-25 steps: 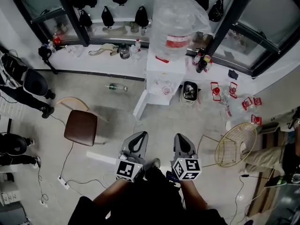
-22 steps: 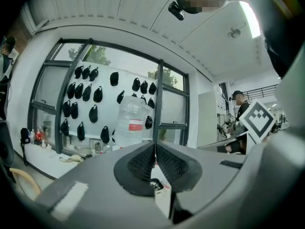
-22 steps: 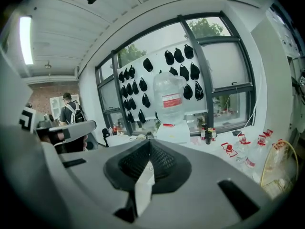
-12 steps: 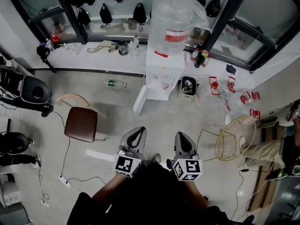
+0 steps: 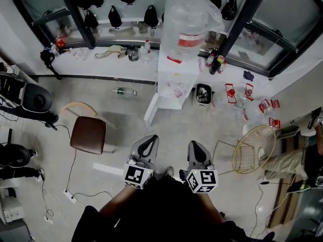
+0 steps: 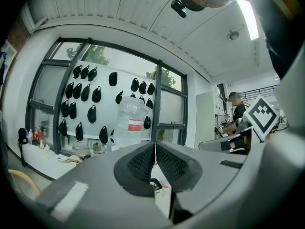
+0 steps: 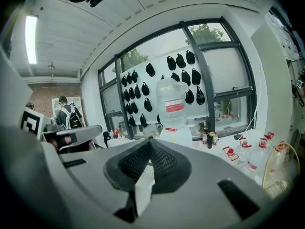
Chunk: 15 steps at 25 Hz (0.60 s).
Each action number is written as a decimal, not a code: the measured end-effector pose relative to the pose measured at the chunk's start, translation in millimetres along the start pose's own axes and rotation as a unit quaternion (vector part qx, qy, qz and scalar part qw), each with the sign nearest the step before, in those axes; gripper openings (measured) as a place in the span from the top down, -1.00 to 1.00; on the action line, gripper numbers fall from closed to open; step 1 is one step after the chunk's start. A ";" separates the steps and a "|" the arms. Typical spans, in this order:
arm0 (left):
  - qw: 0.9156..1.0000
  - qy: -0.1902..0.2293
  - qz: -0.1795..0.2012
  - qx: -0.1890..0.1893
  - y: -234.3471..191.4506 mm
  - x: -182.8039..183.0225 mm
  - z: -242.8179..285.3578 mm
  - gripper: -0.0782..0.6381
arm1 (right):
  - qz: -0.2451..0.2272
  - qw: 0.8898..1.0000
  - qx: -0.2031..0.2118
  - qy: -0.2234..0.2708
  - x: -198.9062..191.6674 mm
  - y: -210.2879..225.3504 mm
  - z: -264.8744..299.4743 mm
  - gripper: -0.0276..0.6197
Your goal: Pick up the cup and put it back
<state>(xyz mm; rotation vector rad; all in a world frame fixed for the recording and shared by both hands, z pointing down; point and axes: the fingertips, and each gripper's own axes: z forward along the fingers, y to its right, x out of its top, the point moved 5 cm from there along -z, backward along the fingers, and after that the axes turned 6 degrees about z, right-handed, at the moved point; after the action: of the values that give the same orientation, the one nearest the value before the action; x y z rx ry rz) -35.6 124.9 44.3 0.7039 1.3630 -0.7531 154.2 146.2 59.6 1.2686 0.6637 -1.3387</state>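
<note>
A small pale cup (image 5: 179,92) stands in the tap recess of the white water dispenser (image 5: 174,79), under its big clear bottle (image 5: 189,21). My left gripper (image 5: 150,143) and right gripper (image 5: 195,146) are side by side low in the head view, well short of the dispenser. Both are shut with nothing between the pads. In the left gripper view the shut left gripper (image 6: 155,146) points toward the bottle (image 6: 130,120). In the right gripper view the shut right gripper (image 7: 150,140) points at the bottle (image 7: 172,104) and the dispenser (image 7: 177,135).
A brown chair (image 5: 88,135) stands to the left and a wire basket chair (image 5: 254,153) to the right. A black bin (image 5: 203,96) and red-capped bottles (image 5: 247,97) lie right of the dispenser. A bottle (image 5: 124,91) and cables (image 5: 70,193) lie on the floor.
The head view has shifted slightly. Both grippers stay shut and in about the same place.
</note>
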 end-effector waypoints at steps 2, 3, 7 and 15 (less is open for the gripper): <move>1.000 0.001 -0.002 -0.001 -0.3 1.7 -0.3 0.75 | 0.004 1.000 0.001 0.000 -1.1 -0.8 0.8 0.93; 1.000 0.003 -0.002 -0.002 -0.3 2.4 0.0 0.75 | 0.006 1.000 0.000 0.001 -1.4 -1.0 1.2 0.93; 1.000 0.008 0.003 -0.003 -0.4 2.6 1.1 0.75 | 0.002 1.000 0.000 0.003 -0.2 -2.9 2.6 0.93; 1.000 0.011 0.000 -0.005 -1.7 7.7 0.8 0.75 | 0.007 1.000 0.001 0.005 3.9 -5.9 4.6 0.93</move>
<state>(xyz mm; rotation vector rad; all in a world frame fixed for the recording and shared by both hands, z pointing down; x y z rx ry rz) -36.1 122.8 36.6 0.7051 1.3865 -0.7399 148.2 142.0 55.5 1.2808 0.6582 -1.3228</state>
